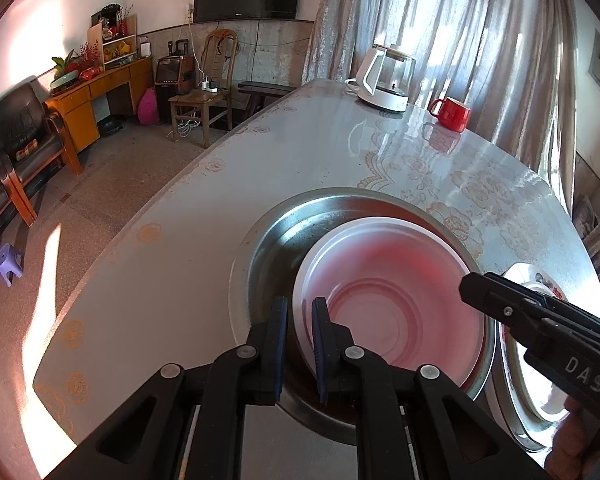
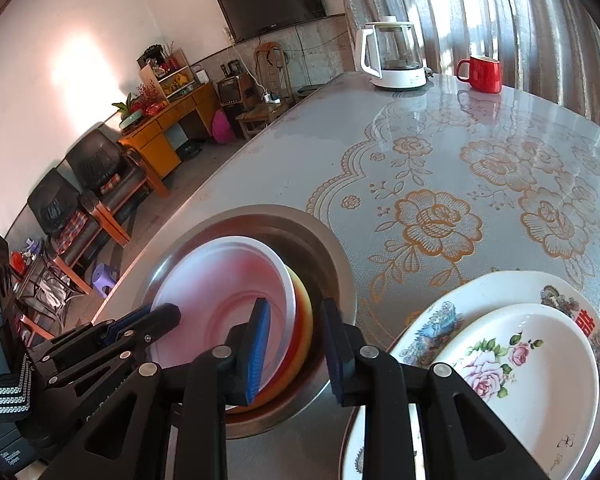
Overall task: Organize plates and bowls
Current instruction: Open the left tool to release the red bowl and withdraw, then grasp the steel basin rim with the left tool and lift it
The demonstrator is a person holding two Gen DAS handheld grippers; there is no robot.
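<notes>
The left gripper (image 1: 300,320) pinches the near rim of a white plastic bowl (image 1: 392,280), pink-tinted inside, nested on an orange bowl (image 2: 306,320) within a steel basin (image 1: 268,248) on the floral table (image 2: 440,160). The right gripper (image 2: 296,340) hovers with jaws apart over the bowl rims, gripping nothing. Just right lie two stacked floral plates (image 2: 540,360).

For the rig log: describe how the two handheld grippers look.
Both the left gripper and right gripper have matte black frames with triangular cut-outs, silver round pivot pins and blue ribbed pads on the fingers. The right one's side carries white "DAS" lettering. No cables show.
</notes>
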